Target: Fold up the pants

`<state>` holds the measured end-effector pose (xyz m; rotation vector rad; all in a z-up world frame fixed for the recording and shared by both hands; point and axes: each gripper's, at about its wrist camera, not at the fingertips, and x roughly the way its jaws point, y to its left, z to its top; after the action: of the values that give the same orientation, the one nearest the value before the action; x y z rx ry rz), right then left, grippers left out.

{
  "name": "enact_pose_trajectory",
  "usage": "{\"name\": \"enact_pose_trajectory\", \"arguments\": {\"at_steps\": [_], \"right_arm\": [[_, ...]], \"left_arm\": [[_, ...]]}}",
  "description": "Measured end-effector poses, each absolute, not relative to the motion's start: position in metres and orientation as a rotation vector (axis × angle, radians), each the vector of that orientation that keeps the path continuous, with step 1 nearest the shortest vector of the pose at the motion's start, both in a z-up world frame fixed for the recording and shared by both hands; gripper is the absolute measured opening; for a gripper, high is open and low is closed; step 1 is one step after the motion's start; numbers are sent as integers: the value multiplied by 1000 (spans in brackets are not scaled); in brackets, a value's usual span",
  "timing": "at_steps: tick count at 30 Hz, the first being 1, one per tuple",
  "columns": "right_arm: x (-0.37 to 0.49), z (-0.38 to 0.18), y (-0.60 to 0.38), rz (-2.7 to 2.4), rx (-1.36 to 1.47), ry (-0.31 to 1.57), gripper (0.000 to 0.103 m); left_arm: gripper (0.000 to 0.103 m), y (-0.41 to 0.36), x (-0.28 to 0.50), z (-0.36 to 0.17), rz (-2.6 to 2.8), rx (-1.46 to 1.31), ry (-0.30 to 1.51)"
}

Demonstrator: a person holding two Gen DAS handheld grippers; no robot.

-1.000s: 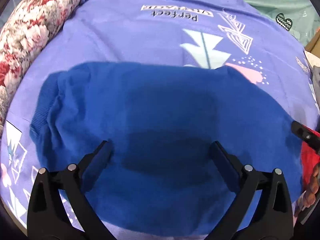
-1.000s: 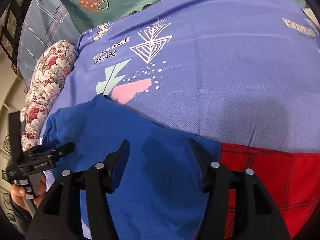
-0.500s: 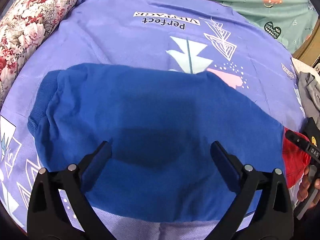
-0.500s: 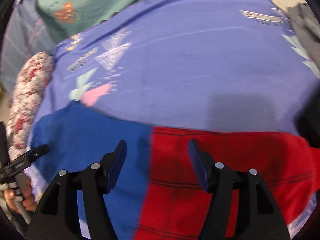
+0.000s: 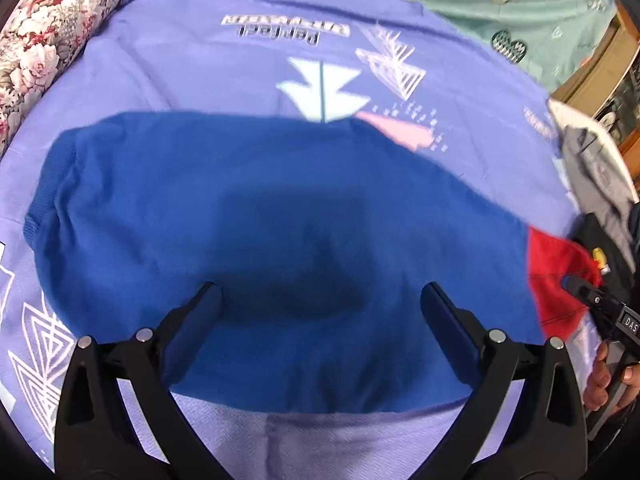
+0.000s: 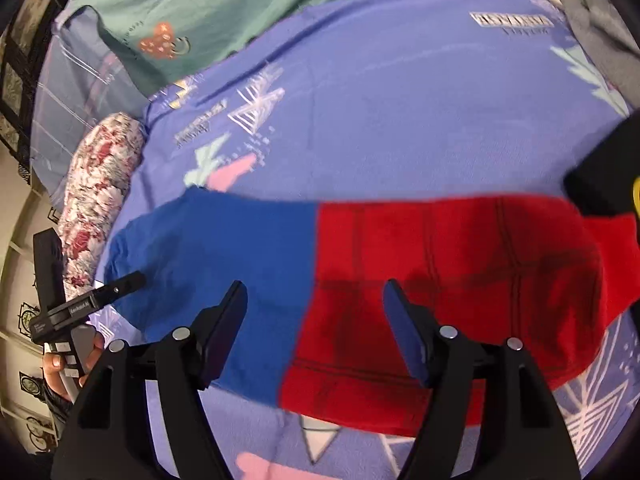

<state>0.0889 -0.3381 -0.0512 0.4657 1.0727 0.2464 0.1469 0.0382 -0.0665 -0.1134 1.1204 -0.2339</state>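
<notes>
Pants: the pants (image 6: 360, 300), blue at one end and red at the other, are being left flat across the purple bedsheet (image 6: 400, 100).
Left gripper: the left gripper (image 5: 320, 312) is being held wide above the blue part, gripping nothing.
Right gripper: the right gripper (image 6: 314, 320) is being opened over the colour seam, nothing clamped.
Surroundings: a floral bolster (image 5: 44, 40) is lying at the sheet's edge; grey clothes (image 6: 600, 32) are piled in the far corner.

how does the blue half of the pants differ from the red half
The blue half is plain, while the red half carries thin dark grid lines. The blue half lies toward the floral bolster; the red half lies toward the black item at the other end. The blue half ends in a ribbed cuff; no cuff shows on the red half. Both lie flat on the purple sheet.
</notes>
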Motion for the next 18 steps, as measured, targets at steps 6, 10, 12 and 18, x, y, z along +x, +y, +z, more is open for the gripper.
{"name": "enact_pose_trajectory", "arguments": {"at_steps": [6,10,12,18], "right_arm": [[78,-62,-362,108,495,1064,71],[66,-50,-360,130,483,1024,72],[61,-46,-362,122,481,1014,73],[47,-43,-378,103,524,1001,76]], "left_arm": [[101,35,149,-77,-213,-103,1147],[101,34,145,-66,-248,-137,1136],[101,30,142,-61,-260,-131,1120],[101,14,134,-59,-320,-93,1111]]}}
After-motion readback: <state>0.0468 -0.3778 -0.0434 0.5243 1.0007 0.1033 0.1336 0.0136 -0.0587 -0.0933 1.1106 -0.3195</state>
